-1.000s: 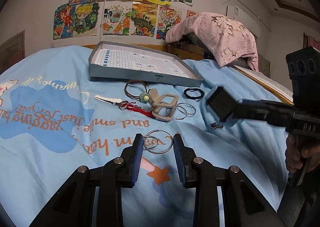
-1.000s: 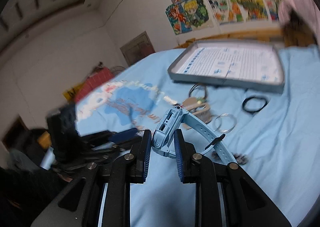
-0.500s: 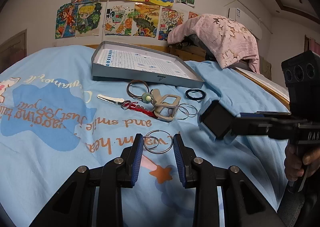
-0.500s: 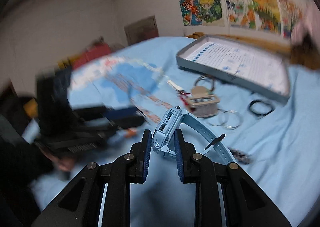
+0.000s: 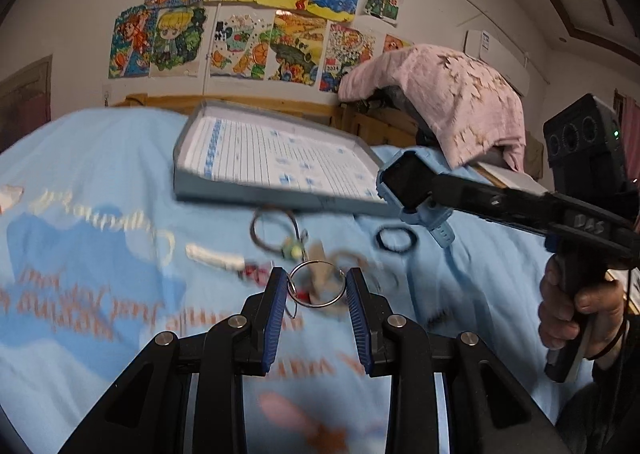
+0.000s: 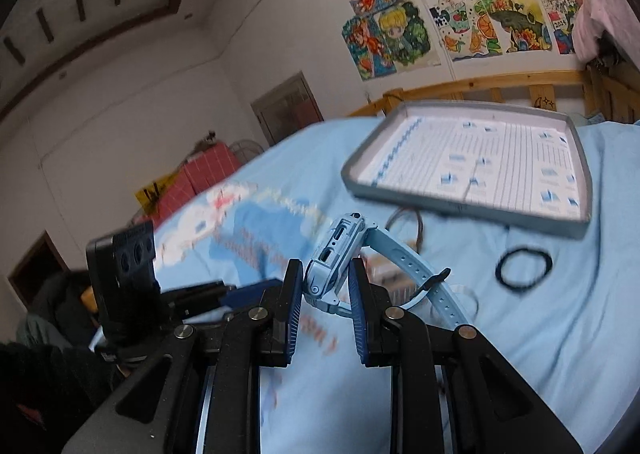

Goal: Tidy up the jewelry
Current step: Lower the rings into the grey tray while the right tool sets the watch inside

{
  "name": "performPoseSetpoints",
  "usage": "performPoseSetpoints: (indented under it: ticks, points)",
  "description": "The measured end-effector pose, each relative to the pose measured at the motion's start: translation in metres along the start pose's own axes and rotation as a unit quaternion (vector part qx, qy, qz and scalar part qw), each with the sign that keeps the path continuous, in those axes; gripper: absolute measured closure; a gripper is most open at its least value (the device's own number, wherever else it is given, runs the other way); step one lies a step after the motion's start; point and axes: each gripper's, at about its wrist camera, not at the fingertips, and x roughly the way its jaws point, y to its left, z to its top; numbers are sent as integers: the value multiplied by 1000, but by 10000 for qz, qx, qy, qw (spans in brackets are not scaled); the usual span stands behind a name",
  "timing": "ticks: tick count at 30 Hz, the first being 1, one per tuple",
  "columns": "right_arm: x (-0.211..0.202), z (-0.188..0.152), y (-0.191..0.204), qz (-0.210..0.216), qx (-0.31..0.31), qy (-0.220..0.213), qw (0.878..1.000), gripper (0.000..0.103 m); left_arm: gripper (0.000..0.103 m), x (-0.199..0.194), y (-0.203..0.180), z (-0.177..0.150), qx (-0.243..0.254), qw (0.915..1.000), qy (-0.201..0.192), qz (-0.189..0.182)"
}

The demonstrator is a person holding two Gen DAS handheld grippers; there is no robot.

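My left gripper (image 5: pixel 316 286) is shut on a thin silver ring (image 5: pixel 320 262), which hangs clear above the blue bedsheet with a smaller ring dangling from it. My right gripper (image 6: pixel 322 286) is shut on the body of a light-blue watch (image 6: pixel 336 254), its strap trailing to the right. In the left wrist view the right gripper (image 5: pixel 424 193) holds that watch (image 5: pixel 404 179) in front of the right corner of the grey tray (image 5: pixel 260 195). The tray (image 6: pixel 460 209), lined with gridded paper, lies on the bed ahead. The left gripper (image 6: pixel 240 292) shows blurred at the left.
Loose pieces lie on the sheet before the tray: a black hair tie (image 5: pixel 394 240), a beaded loop (image 5: pixel 276 234), a pale clip (image 5: pixel 216 258) and other blurred items. A pink cloth (image 5: pixel 440 93) covers something at the back right. A hand (image 5: pixel 576 310) grips the right tool.
Both grippers rose and moved toward the tray. The silver ring left the sheet with the left gripper. The watch now hangs near the tray's right corner.
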Motion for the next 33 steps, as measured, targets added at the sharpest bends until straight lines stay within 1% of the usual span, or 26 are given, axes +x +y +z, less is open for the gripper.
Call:
performPoseSetpoints:
  ticks: [2,7,14,18,21,25,28,30,31,32,33]
  points:
    - [10,13,-7,-196,-109,-74,9997,83,74,7,-1,14,59,9999,-80,67]
    - [38,44,-25,-954,-675,-102,9931,83,74,43,0,58,234,9991,-227,282]
    - [77,74,-61,-1593,-894,-151,9831,83,74,107,14,96,200,9989,-202,384]
    - [94,79,-81,-1640,-696,-296,9836,83,74,139,23,100,191,9984,-61,535]
    - [108,72,-95,-1721,-603,-158,9831,83,74,154,30,98,113,9981,63,603]
    - [123,65,-107,-1804,-458,86,9825,82,74,165,39,93,-119,9966,283,768]
    - [120,61,-107,-1828,-409,47,9823,82,73,164,47,88,-396,9951,385,820]
    - [118,61,-106,-1899,-406,19,9810,76,73,158,52,85,-623,9946,388,740]
    - [116,62,-105,-1942,-411,7,9801,67,68,156,52,85,-694,9940,390,746]
    - [113,62,-103,-1981,-406,-23,9793,62,60,151,52,84,-755,9935,376,762]
    - [110,61,-102,-2003,-400,-52,9789,62,53,145,51,84,-796,9931,327,794]
